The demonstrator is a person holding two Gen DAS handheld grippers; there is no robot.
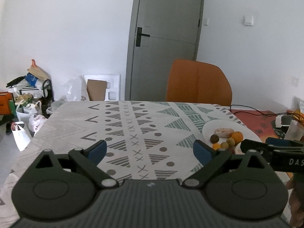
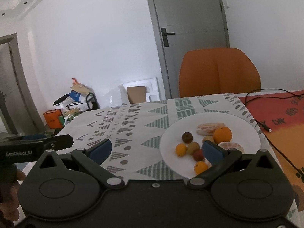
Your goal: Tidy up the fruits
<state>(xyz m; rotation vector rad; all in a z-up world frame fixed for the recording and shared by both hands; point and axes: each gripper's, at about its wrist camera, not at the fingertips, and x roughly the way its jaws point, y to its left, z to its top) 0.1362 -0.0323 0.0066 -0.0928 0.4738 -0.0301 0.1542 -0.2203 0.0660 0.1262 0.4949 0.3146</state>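
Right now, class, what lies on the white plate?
The white plate holds oranges, peeled citrus and small dark fruits. A gripper finger covers some fruit.

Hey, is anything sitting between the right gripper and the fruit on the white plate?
Nothing visible does. The right gripper is open and empty, with only bare patterned tablecloth ahead of it. The fruit lies uncovered on the white plate, the big orange toward its far side.

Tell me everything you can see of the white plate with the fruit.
The white plate is round, shallow and smooth, likely ceramic, lying flat on the patterned tablecloth near the table's right side. It holds a large orange, two smaller orange fruits, brownish and reddish small fruits, and peeled citrus pieces. Nothing grips it; the right gripper's blue pad hides part of it.
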